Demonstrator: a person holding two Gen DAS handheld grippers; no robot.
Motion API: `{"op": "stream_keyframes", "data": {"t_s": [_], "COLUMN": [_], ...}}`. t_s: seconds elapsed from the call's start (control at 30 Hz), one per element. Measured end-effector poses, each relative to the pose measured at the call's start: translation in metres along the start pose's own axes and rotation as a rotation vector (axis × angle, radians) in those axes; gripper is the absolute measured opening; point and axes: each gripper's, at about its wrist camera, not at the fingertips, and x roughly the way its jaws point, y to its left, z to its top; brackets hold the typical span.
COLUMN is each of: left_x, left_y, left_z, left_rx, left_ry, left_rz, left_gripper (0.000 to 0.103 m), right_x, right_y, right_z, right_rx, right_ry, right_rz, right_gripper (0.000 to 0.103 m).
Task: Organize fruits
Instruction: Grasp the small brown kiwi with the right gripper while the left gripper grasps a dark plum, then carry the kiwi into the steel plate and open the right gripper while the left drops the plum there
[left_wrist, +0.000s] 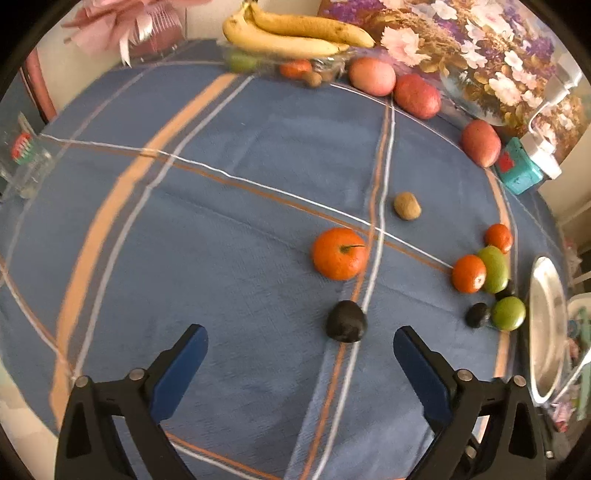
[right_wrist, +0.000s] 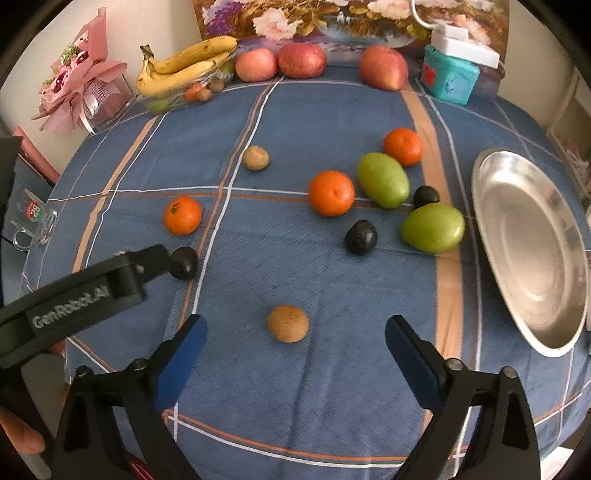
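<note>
In the left wrist view my left gripper is open over the blue cloth. A dark plum lies just beyond its fingertips, right of centre, touching neither pad. An orange and a brown kiwi lie farther out. In the right wrist view my right gripper is open, with a round brown fruit on the cloth between its fingertips, clear of both pads. One of the left gripper's fingers reaches in beside a dark plum. Oranges, green fruits and another plum lie near a metal plate.
Bananas top a clear dish at the back, with red apples along a flower picture. A teal box, a pink bouquet and a glass mug stand near the table's edges.
</note>
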Motion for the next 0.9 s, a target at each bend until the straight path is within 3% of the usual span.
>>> {"op": "stream_keyframes", "data": {"t_s": [0.33, 0.43, 0.53, 0.6, 0.9], "left_x": [0.009, 0.01, 0.011, 0.009, -0.007], "left_y": [-0.015, -0.018, -0.019, -0.02, 0.002], "left_z": [-0.002, -0.004, -0.006, -0.006, 0.001], "left_rx": [0.074, 0.078, 0.079, 0.078, 0.001], "left_ry": [0.035, 0.053, 0.068, 0.066, 0.037], "left_rz": [-0.04, -0.06, -0.073, -0.075, -0.036], "left_gripper": [0.065, 0.044, 0.027, 0.025, 0.023], "right_x": [0.021, 0.022, 0.026, 0.027, 0.009], "right_y": [-0.001, 0.001, 0.005, 0.006, 0.001], "right_z": [-0.003, -0.004, -0.004, -0.004, -0.004], "right_rx": [0.007, 0.005, 0.009, 0.008, 0.03], "right_ry": [0.06, 0.069, 0.073, 0.069, 0.021], "right_rz": [0.016, 0.026, 0.031, 0.028, 0.07], "right_gripper": [0.053, 0.038, 0.03, 0.026, 0.026]}}
